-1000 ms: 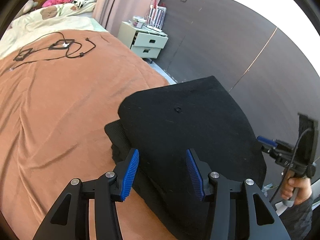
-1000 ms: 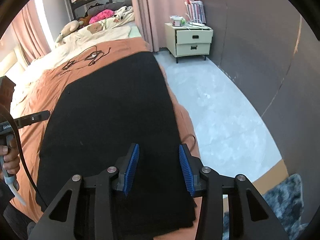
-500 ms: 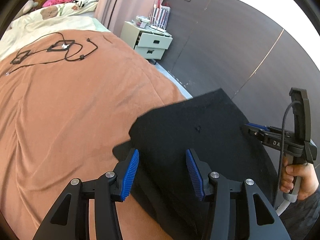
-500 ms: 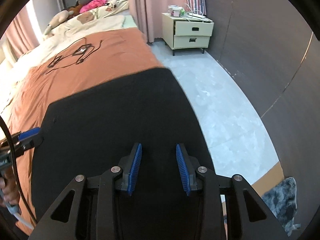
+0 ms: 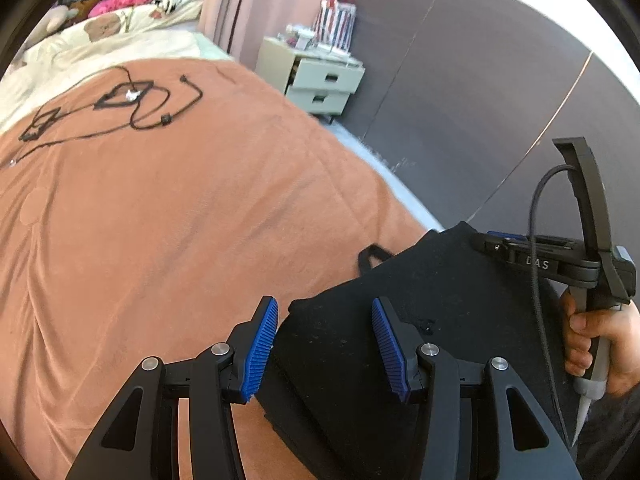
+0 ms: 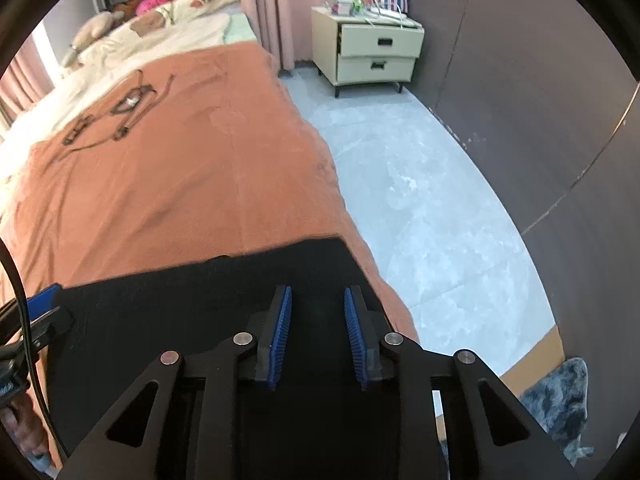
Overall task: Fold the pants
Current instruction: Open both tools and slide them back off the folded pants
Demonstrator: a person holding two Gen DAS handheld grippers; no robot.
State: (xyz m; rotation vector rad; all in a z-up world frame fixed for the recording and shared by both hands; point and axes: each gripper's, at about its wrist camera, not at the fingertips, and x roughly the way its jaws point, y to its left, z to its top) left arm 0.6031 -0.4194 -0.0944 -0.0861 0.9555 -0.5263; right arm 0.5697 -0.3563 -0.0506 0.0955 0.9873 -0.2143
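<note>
Presently both tongs — left [image 5: 324,346] half open, right [image 6: 316,336] just narrowing, neither gripping — hover over black pants [image 5: 420,320]; the fold may slump.

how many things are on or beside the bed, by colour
black: 2, the pants and the cable tangle
orange-brown: 1, the blanket
cream: 1, the nightstand
pink: 1, the curtain
total: 5
</note>
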